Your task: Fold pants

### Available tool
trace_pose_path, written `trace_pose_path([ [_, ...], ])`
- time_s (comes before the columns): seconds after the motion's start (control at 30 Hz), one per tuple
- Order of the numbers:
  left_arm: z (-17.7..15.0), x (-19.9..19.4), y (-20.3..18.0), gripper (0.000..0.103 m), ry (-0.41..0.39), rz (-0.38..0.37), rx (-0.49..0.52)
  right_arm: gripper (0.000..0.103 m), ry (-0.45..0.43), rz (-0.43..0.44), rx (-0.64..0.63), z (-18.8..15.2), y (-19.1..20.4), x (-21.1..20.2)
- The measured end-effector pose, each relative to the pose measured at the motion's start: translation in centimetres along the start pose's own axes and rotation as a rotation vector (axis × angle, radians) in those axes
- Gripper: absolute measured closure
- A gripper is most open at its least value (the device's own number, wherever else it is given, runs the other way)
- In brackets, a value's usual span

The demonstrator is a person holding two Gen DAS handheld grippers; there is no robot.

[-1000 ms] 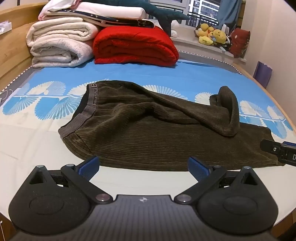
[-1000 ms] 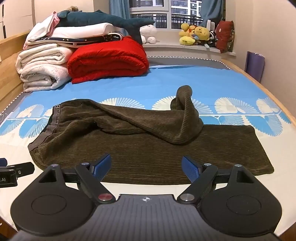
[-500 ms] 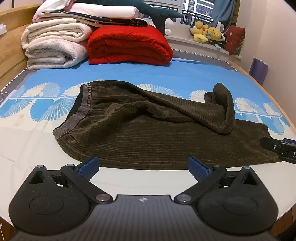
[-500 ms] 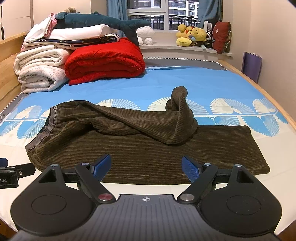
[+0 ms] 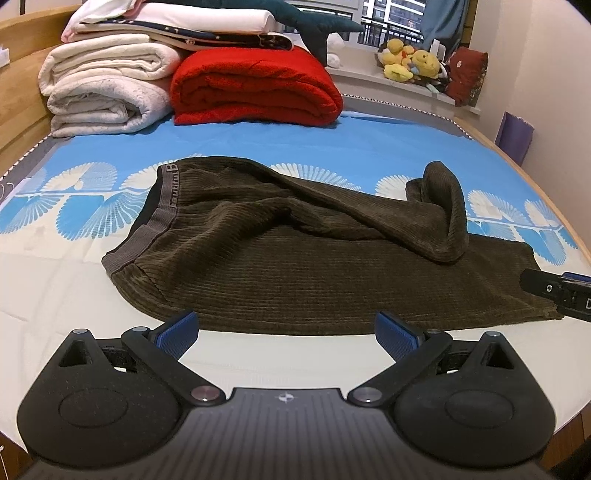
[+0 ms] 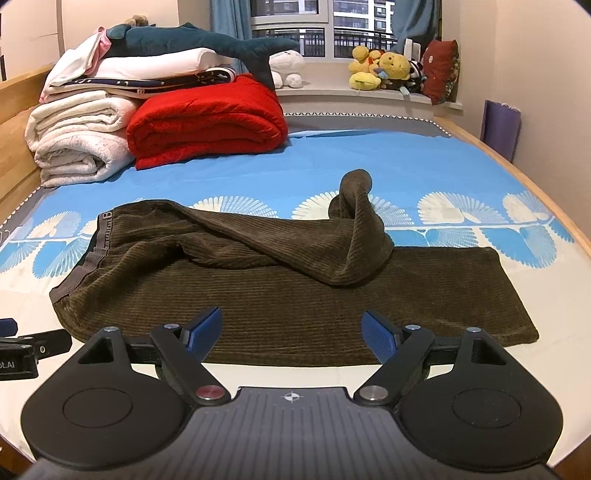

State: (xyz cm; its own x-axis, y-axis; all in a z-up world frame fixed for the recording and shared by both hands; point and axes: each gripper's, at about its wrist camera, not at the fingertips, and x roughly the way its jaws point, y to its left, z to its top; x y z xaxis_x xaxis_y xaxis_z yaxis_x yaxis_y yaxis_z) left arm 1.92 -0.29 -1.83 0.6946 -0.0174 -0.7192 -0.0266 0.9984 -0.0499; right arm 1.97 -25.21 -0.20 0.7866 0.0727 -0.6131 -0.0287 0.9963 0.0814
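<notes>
Both views have edged nearer the pants [image 5: 314, 266] (nothing else shifted), jaws wide and empty, so approach continues; next, grip the bunched upper leg [image 6: 354, 236].

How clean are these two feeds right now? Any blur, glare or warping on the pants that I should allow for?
Left wrist view: sharp, evenly lit, no glare; the pants show their ribbing clearly, but fisheye bows the bed edge and darkens the corners. Right wrist view: equally crisp; the pants cast only a soft shadow; the window behind shows night, without flare.
</notes>
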Motion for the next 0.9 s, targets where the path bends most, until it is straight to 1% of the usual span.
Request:
trace_pose_path([
  [0.17,0.02,0.02,-0.05,0.001,0.001,-0.005,0.003,0.030,0.002,-0.005,-0.023,-0.08,0.07,-0.02],
  [0.37,0.06,0.11,0.04,0.001,-0.003,-0.005,-0.001,0.030,0.016,-0.013,-0.021,-0.10,0.06,0.15],
  [0.73,0.05,0.13,-0.16,0.001,-0.004,-0.012,0.005,0.030,0.004,-0.017,-0.023,-0.05,-0.04,-0.10],
  [0.9,0.10,0.16,-0.16,0.001,-0.002,-0.009,0.009,0.030,-0.014,-0.017,0.019,-0.14,-0.62,-0.37],
])
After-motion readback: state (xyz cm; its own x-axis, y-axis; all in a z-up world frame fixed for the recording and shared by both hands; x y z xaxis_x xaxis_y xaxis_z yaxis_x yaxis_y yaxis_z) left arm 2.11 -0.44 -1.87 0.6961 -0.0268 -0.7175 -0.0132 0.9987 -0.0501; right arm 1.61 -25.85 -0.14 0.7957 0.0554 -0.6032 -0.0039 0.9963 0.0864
